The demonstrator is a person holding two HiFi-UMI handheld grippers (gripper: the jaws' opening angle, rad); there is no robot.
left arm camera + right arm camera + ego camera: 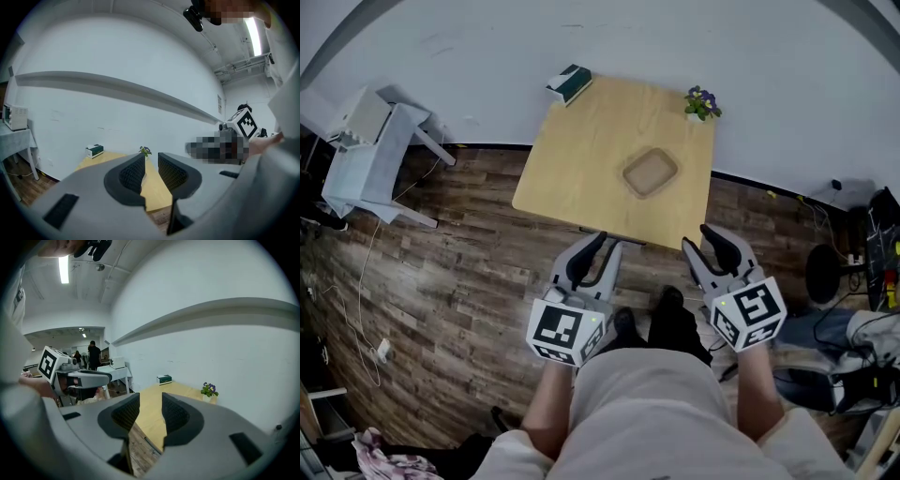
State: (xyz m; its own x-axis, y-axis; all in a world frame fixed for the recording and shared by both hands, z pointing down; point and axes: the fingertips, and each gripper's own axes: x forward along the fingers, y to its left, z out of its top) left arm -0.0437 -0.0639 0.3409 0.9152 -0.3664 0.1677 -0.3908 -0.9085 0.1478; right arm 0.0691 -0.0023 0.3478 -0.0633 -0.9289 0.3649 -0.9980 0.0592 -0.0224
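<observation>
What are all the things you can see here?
table: one, light wood, just ahead of both grippers.
tray: one, tan, on the table, right of its middle.
box: one, green and white, on the table's far left corner.
plant: one, purple flowers, on the table's far right corner.
floor: one, dark wood planks, under everything.
small table: one, white, at the far left.
cable: one, white, lying on the floor at the left.
left gripper: one, grey, jaws a little apart, empty, held short of the table.
right gripper: one, grey, jaws a little apart, empty, held short of the table.
</observation>
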